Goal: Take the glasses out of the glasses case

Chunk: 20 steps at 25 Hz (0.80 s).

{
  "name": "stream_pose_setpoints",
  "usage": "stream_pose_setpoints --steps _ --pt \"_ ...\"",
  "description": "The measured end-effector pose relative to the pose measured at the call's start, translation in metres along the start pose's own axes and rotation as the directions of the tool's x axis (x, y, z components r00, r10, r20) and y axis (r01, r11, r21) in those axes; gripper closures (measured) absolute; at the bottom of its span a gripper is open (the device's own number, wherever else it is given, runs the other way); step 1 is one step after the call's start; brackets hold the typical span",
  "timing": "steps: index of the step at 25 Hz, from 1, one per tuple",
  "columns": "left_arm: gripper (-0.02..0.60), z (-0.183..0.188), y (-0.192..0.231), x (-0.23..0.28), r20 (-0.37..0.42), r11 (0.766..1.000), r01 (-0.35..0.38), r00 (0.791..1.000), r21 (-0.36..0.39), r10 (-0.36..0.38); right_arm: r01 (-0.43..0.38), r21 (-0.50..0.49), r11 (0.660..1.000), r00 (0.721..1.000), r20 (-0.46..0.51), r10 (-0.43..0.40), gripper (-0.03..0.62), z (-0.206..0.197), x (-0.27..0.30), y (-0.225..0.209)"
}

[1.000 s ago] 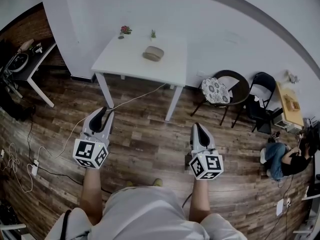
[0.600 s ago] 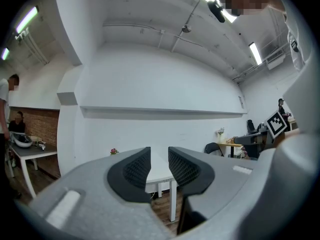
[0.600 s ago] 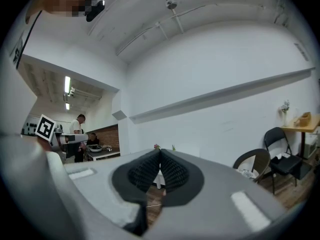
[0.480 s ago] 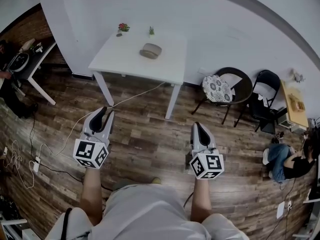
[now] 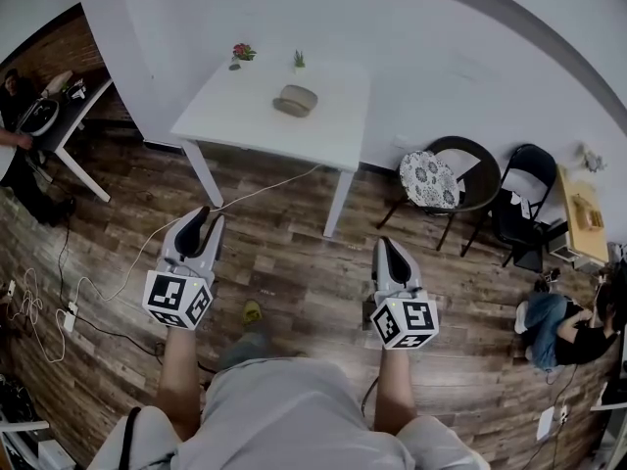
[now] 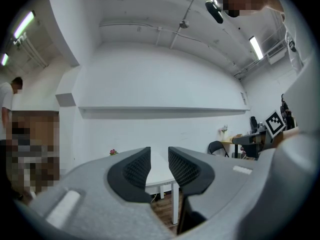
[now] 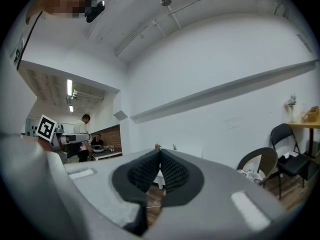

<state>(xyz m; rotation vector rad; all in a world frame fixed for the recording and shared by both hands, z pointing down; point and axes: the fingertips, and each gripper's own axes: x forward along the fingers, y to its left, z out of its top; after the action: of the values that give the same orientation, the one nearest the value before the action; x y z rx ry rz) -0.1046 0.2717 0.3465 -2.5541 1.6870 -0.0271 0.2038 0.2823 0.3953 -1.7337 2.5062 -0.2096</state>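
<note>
Bare wooden floor (image 5: 294, 272) lies open ahead of both grippers, crossed by a white cable (image 5: 274, 186) ahead of the left one. It runs up to the white table (image 5: 328, 130), which stands well ahead against the wall, with its near edge facing them. A round chair (image 5: 482, 169) sits ahead and to the right of the right gripper.

The left gripper (image 5: 199, 215) and right gripper (image 5: 389, 247) are held on outstretched forearms, side by side and well apart, pointing toward the table. The left jaws stand slightly apart with nothing between them. The right jaws meet at the tips and are empty. Each cube (image 5: 178, 300) bears black-and-white square markers. The glasses case (image 5: 296, 100) lies on the tabletop, far ahead, between the two.
</note>
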Motion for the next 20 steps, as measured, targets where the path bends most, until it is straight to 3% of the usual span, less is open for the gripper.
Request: stream_pose_setpoints --steps 11,20 --pt "0.466 -0.026 0.075 0.078 0.0 0.999 0.018 1.0 -0.033 -0.018 0.017 -0.022 1.0 0.999 -0.028 -0.018 0.591 -0.01 0.103 0.003" --pt "0.466 -0.033 0.174 0.154 0.009 0.996 0.059 0.998 -0.07 -0.059 0.069 -0.03 0.997 0.997 -0.027 -0.07 0.591 -0.002 0.217 0.026"
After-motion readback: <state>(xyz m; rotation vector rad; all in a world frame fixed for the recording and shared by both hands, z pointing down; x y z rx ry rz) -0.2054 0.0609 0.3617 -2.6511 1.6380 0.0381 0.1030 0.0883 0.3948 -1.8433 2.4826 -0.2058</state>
